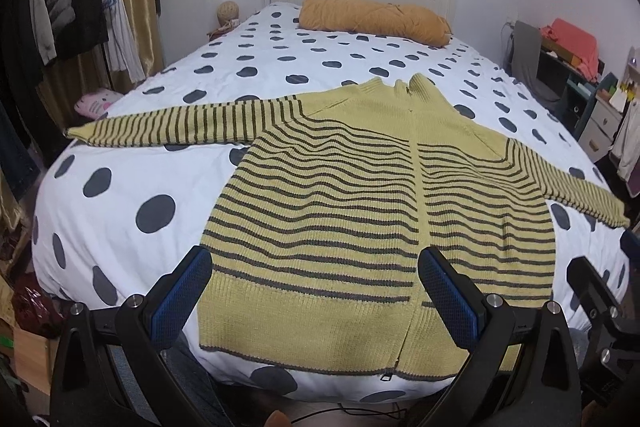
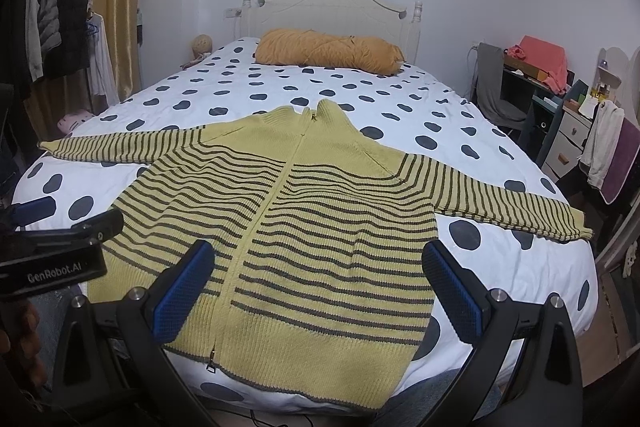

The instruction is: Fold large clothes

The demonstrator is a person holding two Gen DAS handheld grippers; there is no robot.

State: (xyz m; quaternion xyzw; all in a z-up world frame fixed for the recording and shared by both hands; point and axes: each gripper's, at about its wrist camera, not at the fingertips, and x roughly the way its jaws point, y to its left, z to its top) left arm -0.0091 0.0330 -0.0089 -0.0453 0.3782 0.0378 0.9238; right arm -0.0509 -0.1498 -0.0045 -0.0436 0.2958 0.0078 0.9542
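Closest to the lens in both views are the blue-padded fingers, so starting there. The left gripper (image 1: 314, 299) hangs over the hem with its jaws spread wide, nothing between them, and the right gripper (image 2: 318, 297) is the same: wide apart, empty, hovering above the lower half of the garment.

The thing to fold is a yellow striped zip cardigan (image 1: 360, 195), lying flat and face-up on the polka-dot bed cover (image 1: 120, 163), zipped, collar toward 12 o'clock and hem toward 6 o'clock (right at the foot edge of the bed).

Going left to right: the left sleeve (image 1: 172, 125) stretches out toward 9 o'clock, then the body with the zipper (image 2: 272, 203) down the middle, then the right sleeve (image 2: 500, 203) running off toward 3 o'clock, its cuff near the bed's edge. An orange pillow (image 2: 328, 55) sits well beyond the collar at 12 o'clock.

My guess is nothing's been folded yet, so the first step is bringing a sleeve in. To do it well, I'd pinch each cuff near its end, lift only enough to clear the knit, and lay the sleeve across the chest without dragging the body crooked. Chunky knit stretches, so go gently and keep the zipper line straight as a reference.

Readable text: the left gripper's housing (image 2: 52, 267), seen in the right view at 9 o'clock, says "GenRobot.AI". Nothing else legible.
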